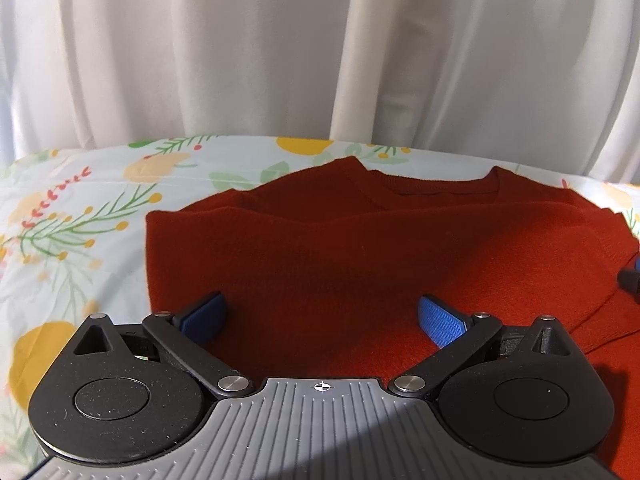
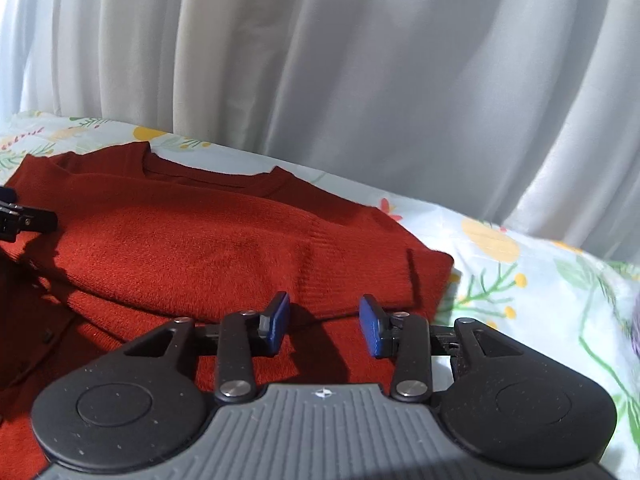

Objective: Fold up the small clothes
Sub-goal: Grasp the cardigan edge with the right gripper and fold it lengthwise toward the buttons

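Note:
A rust-red knitted sweater [image 1: 360, 248] lies partly folded on a floral sheet, its neckline [image 1: 436, 188] toward the curtain. My left gripper [image 1: 320, 316] hovers over its near left part, blue pads wide apart, nothing between them. In the right wrist view the same sweater [image 2: 208, 240] shows a folded layer whose ribbed edge [image 2: 360, 276] lies just ahead of my right gripper [image 2: 325, 316]. That gripper's blue pads stand apart with only a gap between them, above the cloth. The tip of the left gripper [image 2: 24, 220] shows at the left edge of this view.
The floral sheet [image 1: 80, 216] covers the surface around the sweater, also at the right [image 2: 520, 280]. A white curtain [image 1: 320, 48] hangs close behind the far edge. The right gripper's tip [image 1: 632, 276] shows at the right edge of the left wrist view.

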The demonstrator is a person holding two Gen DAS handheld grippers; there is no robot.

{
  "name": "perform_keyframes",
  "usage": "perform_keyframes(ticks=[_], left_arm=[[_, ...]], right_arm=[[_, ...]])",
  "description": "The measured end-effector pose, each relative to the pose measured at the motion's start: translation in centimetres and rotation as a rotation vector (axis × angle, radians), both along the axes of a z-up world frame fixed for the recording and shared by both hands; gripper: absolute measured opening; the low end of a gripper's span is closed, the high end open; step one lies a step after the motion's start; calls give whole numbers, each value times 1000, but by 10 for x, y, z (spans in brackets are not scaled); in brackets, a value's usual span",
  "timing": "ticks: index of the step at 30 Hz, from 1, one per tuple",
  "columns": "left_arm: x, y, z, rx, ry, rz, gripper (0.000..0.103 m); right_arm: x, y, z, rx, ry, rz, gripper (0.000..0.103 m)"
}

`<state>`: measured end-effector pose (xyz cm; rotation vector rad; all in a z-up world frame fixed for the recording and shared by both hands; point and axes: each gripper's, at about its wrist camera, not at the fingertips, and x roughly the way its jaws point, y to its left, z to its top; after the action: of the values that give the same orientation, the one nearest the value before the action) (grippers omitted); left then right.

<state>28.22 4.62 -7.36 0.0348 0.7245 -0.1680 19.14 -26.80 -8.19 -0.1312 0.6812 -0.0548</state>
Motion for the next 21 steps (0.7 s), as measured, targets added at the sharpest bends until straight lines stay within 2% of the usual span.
perform_keyframes(ticks=[1, 2, 3, 5, 7, 10, 13, 15, 19, 20, 21], left_arm=[[-5, 2, 3, -21, 9, 5, 103], [-11, 5, 6, -53, 15, -3, 103], [-17, 7, 9, -78, 20, -8, 103], [-29, 9, 13, -98, 34, 0, 103], [-40, 10, 15, -107, 43, 8, 103], [-58, 13, 19, -129, 49, 40, 103], [-73, 21, 23, -164, 72, 82, 103], [-84, 28, 28, -172, 70, 102, 103], [-105, 47, 42, -173, 50, 123, 103], [-110, 51, 44, -168, 51, 135, 103], [-115, 55, 44, -162, 57, 150, 103]], right_arm=[[-2, -4, 2, 35, 29, -25, 37], [-6, -11, 4, 113, 51, -53, 38], [-12, -19, 7, 222, 50, -66, 38], [-20, -39, 7, 504, 60, -79, 37], [-20, -54, 1, 711, 67, -132, 37], [-12, -70, -14, 899, 76, -232, 35], [-2, -73, -26, 985, 72, -278, 24], [4, -71, -31, 1006, 87, -284, 4], [-3, -75, -27, 1069, 48, -215, 3], [-5, -75, -25, 1019, 57, -229, 3], [-5, -74, -23, 925, 81, -254, 0]])
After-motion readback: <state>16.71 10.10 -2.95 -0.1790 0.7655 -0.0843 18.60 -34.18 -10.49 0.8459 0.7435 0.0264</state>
